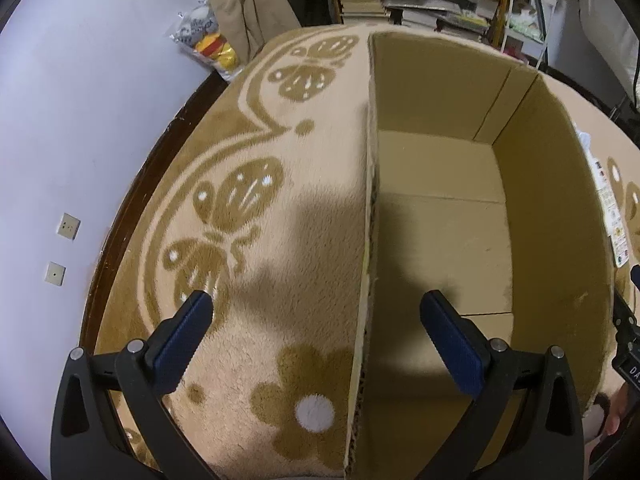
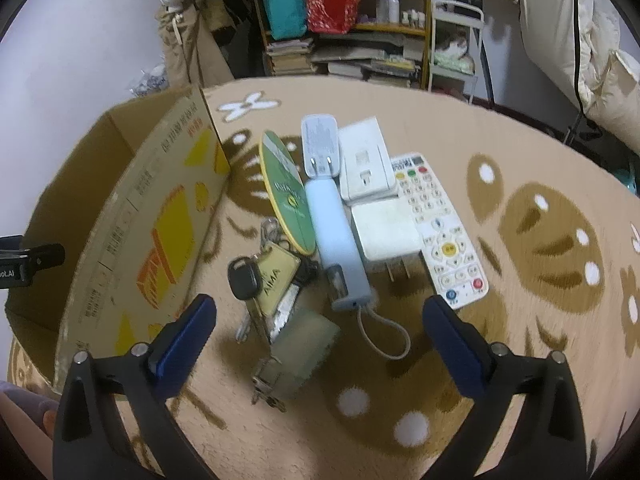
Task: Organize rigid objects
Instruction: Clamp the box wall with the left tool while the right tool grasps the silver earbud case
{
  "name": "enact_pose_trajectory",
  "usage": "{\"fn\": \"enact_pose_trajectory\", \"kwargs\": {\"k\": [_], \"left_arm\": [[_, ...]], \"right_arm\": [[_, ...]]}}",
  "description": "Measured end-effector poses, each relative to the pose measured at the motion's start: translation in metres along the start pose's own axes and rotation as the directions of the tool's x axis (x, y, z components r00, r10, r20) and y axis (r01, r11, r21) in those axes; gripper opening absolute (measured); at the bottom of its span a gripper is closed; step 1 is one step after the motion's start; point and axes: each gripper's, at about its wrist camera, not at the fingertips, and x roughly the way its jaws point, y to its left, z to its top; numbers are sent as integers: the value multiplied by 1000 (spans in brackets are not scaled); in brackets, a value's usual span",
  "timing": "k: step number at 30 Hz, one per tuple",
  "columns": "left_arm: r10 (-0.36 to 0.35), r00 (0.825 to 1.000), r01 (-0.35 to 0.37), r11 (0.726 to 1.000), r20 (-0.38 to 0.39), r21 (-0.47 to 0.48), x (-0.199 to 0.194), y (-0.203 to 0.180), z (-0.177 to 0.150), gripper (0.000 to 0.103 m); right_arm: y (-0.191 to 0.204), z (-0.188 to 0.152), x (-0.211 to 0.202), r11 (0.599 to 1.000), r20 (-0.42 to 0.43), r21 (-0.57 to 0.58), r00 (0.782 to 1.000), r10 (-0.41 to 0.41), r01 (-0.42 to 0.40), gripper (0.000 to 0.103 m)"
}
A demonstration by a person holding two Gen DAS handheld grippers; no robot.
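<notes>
An open cardboard box (image 1: 440,240) stands on the rug with nothing inside; my left gripper (image 1: 316,312) hovers open over its left wall. Seen from the right wrist, the box (image 2: 132,216) is at the left. Beside it lies a cluster: a green round disc (image 2: 286,196), a light-blue power bank (image 2: 334,236) with a cord, white chargers (image 2: 366,160), a white remote (image 2: 438,228), a black car key with a brass tag (image 2: 260,276) and a tape roll (image 2: 304,348). My right gripper (image 2: 320,314) is open just above the tape roll and the keys.
A beige rug (image 2: 520,320) with brown butterfly and flower patterns covers the floor. Shelves with books and bags (image 2: 340,20) stand at the back, a lilac wall (image 1: 80,120) at the left. The left gripper's body (image 2: 28,264) shows over the box.
</notes>
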Motion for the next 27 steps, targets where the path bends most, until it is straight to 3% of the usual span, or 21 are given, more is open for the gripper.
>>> {"fn": "enact_pose_trajectory", "kwargs": {"k": [6,8,12,13,19,22,25,27], "left_arm": [[22,998,-21,1000,-50,9,12,-2,-3,102],[19,997,-18,1000,-71,9,17,-3,-3,89],[18,994,-17,1000,-107,13,26,-5,-5,73],[16,993,-15,1000,-116,13,28,-5,-5,64],[-33,990,34,999,-134,11,31,-9,-7,32],[-56,990,60,998,-131,25,29,-14,-8,15],[-49,991,55,998,-123,43,28,-19,-9,10],[-44,992,50,998,-115,48,25,-20,-10,10]], "right_arm": [[-6,-4,10,1000,-47,27,999,-3,4,103],[-7,-5,13,999,-60,34,998,1,1,100],[-8,-9,21,999,-105,51,994,20,-15,97],[-9,-10,23,998,-111,57,993,25,-19,96],[-15,-15,33,993,-163,108,985,64,-46,78],[-16,-14,32,991,-147,120,986,73,-56,59],[-14,-13,34,995,-153,96,987,49,-34,35],[-12,-13,34,996,-155,85,987,41,-28,35]]}}
